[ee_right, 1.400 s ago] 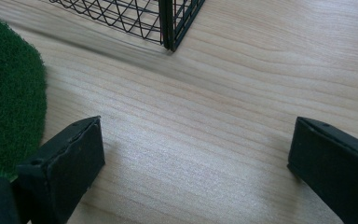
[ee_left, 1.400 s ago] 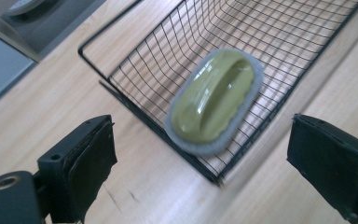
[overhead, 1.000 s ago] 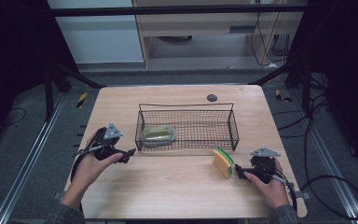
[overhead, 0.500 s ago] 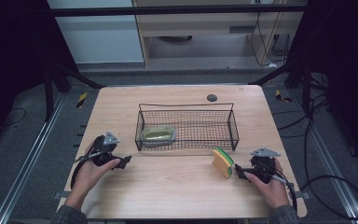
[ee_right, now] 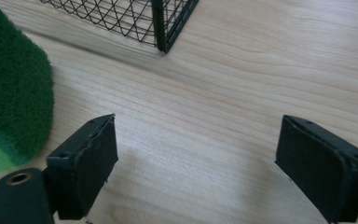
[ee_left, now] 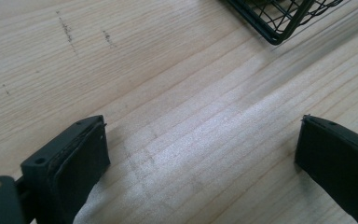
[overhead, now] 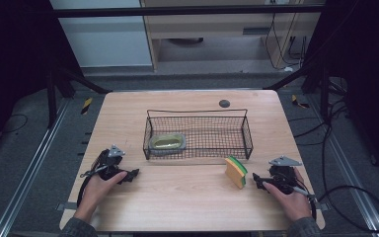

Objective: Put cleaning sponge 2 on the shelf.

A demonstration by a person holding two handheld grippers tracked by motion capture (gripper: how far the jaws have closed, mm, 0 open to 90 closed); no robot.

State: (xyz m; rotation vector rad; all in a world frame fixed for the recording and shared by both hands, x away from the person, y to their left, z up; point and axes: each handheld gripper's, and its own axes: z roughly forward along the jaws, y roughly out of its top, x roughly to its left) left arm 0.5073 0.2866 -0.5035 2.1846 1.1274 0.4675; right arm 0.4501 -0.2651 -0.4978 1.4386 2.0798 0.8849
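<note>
Sponge (overhead: 236,172) stands on edge on the surface (overhead: 177,197), just left of the empty, open right gripper (overhead: 257,180), its jaws just narrowing; left gripper (overhead: 132,174), open too, sits well apart.

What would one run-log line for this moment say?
left tool: open, empty | right tool: open, empty, beside sponge | soap dish: in basket
</note>
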